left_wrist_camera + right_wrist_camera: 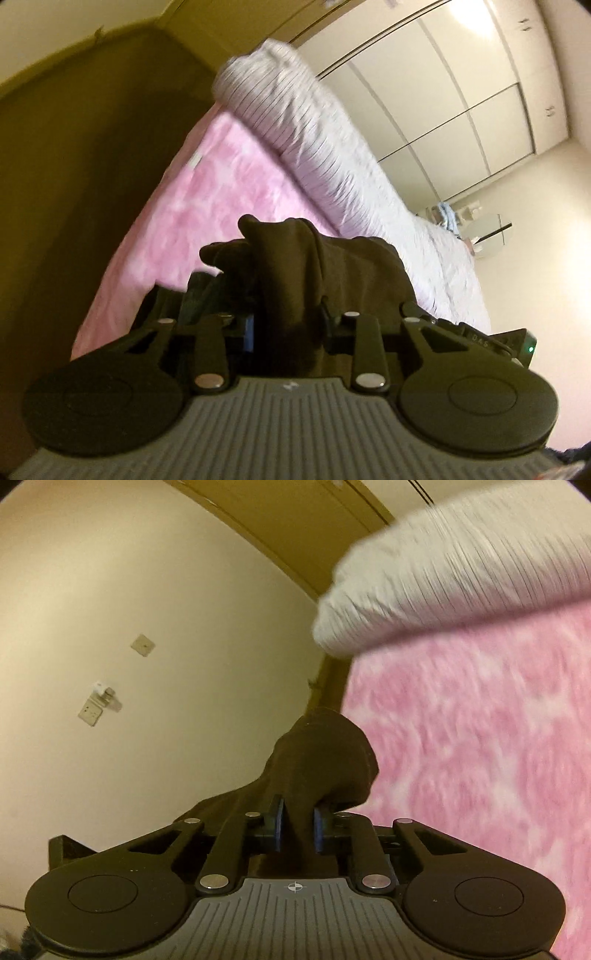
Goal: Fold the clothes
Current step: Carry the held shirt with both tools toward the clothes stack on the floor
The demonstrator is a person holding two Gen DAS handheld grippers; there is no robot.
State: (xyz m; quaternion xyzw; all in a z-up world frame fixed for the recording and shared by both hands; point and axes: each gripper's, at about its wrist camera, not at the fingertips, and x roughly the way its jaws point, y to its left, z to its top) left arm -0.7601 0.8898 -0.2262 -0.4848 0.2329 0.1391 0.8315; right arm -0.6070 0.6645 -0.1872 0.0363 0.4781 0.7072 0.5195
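Pink mottled bedspread (192, 206) under a striped white duvet roll (295, 122), cream wardrobe doors (461, 85) behind, dark brown garment (295, 266) lifted off the bed, left gripper (288, 317) clamped on 1 bunched part, right gripper (297, 830) pinching another fold between blue pads (277, 827).

Each gripper, left gripper (286, 325) and right gripper (298, 830), has black linkage arms with silver rivets, round black discs, blue pads and a ribbed grey base.
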